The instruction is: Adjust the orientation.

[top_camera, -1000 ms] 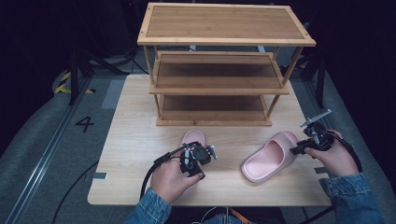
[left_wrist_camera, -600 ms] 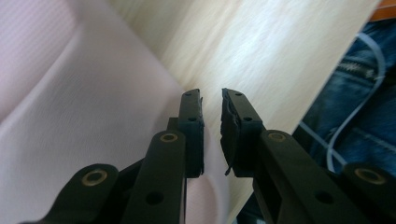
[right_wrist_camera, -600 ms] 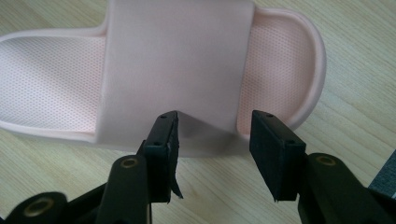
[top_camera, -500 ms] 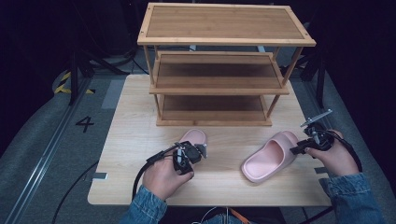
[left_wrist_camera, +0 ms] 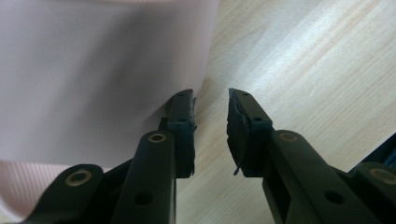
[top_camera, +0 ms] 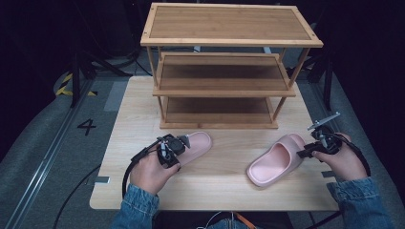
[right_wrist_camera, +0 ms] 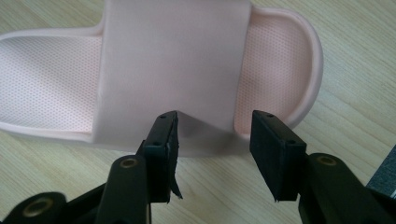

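Wooden surface [top_camera: 215, 186] is carrying both pink slippers: I'm hovering my spread left claw [left_wrist_camera: 211, 109] just right of one slipper [left_wrist_camera: 93, 79], spread right claw [right_wrist_camera: 212, 126] facing the other's strap [right_wrist_camera: 173, 60]. Shallow bites risk slipping.

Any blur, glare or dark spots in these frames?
High view: table evenly lit, surroundings near black, image soft. Left gripper view: slipper too close, a washed-out blur; bright sheen on the wood. Right gripper view: slipper sharp, footbed texture legible, soft shadow under its edge.
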The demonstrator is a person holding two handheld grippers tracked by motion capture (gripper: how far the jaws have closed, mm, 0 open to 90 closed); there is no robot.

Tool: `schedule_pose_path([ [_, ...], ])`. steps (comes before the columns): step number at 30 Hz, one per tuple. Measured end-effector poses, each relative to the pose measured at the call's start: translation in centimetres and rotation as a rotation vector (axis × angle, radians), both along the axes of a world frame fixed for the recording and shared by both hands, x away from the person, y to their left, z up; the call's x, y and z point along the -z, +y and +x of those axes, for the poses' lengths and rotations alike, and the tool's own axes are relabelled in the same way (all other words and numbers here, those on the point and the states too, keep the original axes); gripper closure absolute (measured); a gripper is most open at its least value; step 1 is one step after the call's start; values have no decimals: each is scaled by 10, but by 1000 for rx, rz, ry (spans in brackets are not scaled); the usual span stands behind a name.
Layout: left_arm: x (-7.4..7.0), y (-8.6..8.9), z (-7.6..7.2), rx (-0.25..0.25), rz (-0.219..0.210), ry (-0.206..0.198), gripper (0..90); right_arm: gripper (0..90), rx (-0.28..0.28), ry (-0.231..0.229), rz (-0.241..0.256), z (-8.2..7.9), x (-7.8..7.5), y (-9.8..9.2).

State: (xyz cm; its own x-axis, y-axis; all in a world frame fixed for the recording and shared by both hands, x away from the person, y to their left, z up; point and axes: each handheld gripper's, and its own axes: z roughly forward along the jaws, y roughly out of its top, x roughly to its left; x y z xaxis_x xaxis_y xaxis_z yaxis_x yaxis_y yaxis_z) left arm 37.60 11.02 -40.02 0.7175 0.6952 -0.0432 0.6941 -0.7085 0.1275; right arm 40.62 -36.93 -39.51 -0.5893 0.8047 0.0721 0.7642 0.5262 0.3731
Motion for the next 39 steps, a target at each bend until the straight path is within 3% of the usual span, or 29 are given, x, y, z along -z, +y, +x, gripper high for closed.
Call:
schedule_pose_path([
  [1,-3,-1,-1,2,-10,-6,705,531,0,-1,-2,-1,0,-1],
  [3,-13,-9,-1,34,-53,-55,702,532,13,-3,3,-3,-1,-3],
  [5,-21,-17,1,60,-66,-96,712,532,20,-6,3,-4,-1,-5],
  [7,-26,-23,8,47,-96,-148,755,532,21,-6,-2,-6,1,-6],
  [8,-26,-23,8,47,-96,-148,788,532,21,-6,-2,-6,1,-6],
  [9,-25,-27,19,30,-93,-176,821,532,25,0,-2,-9,2,-7],
  [10,-25,-27,19,30,-93,-176,836,532,25,-1,-5,-10,2,-8],
  [11,-19,-30,28,3,-35,-175,850,532,28,-1,-6,-11,2,-8],
  [13,-14,-32,32,-14,-10,-159,877,532,35,-4,-4,-13,2,-9],
  [14,-4,-33,37,-38,36,-135,876,532,42,-3,-4,-15,1,-12],
  [16,0,-34,39,-51,51,-118,884,532,47,-1,-4,-15,2,-14],
  [18,-1,-34,37,-49,49,-118,890,532,51,4,-3,-16,2,-15],
  [26,-2,-29,22,-51,48,-55,879,530,17,-17,-8,-11,-3,-5],
  [28,-2,-26,16,-62,78,-50,867,530,11,-21,-8,-9,-4,-3],
  [34,-2,-8,5,-111,67,-16,866,528,-28,-17,-16,3,-4,9],
  [39,-2,6,-2,-159,83,-5,840,527,-37,-32,-10,8,-8,14],
])
